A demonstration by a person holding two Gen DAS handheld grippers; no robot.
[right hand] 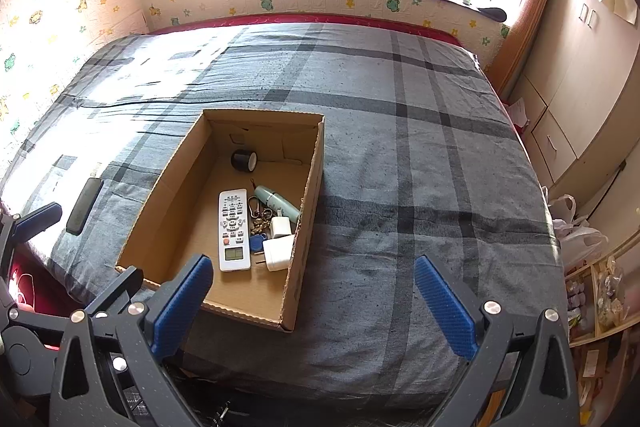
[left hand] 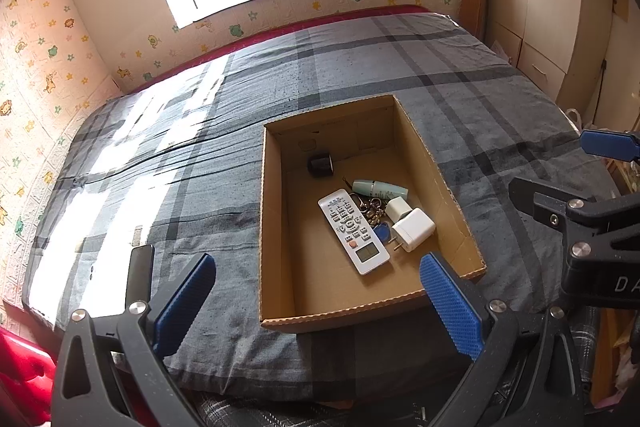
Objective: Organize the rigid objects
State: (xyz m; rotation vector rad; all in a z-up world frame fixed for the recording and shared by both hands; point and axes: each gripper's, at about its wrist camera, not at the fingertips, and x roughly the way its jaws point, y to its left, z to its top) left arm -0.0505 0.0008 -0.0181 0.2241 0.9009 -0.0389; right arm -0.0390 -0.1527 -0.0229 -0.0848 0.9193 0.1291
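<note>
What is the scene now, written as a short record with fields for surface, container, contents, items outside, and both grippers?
surface: bed with grey plaid cover
container: open cardboard box on the bed
contents: white remote, keys with blue tag, two white chargers, mint green tube, small black cylinder
items outside: black flat object on the cover, left of the box
left gripper: open, empty
right gripper: open, empty
</note>
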